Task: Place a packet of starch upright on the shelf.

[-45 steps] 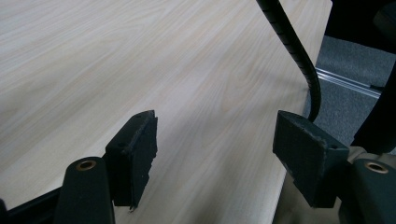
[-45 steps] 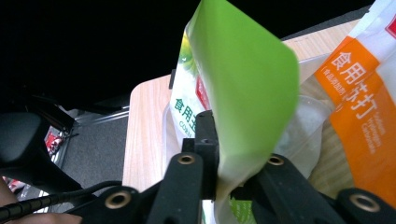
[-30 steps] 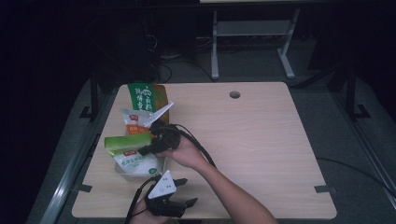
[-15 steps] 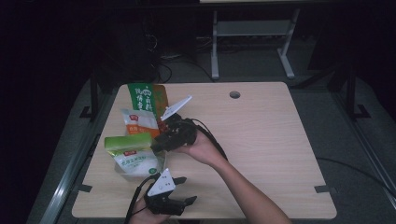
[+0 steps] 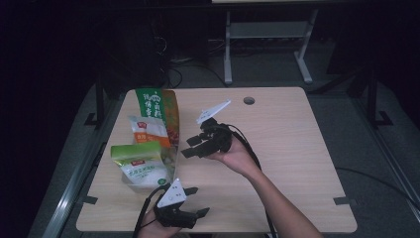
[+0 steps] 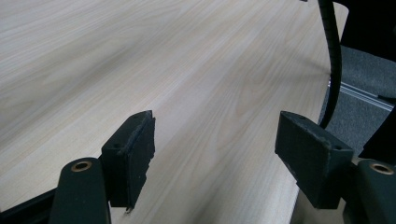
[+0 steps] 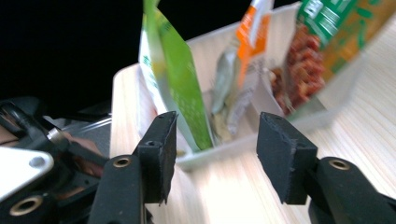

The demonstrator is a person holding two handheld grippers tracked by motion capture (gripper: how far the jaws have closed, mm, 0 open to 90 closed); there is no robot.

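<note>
Right gripper (image 5: 190, 147) backing off the tray (image 7: 299, 122), jaws wide, just opening, empty.
Risk: a jaw clips the green packet (image 7: 180, 79) ahead, tipping it; left gripper (image 5: 195, 202) jaws wide, empty, over desk (image 6: 196, 70).

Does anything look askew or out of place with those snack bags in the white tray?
Nothing spilled or torn. The three bags stand in the white tray at the table's left edge: the light green bag, the orange and white bag and the tall green bag. They lean a little. The right gripper hangs beside them, jaws apart and empty.

pale matt wood-grain table (image 5: 297, 148), glossy plastic snack bags (image 7: 180, 70) in a white plastic tray (image 7: 224, 151).
</note>
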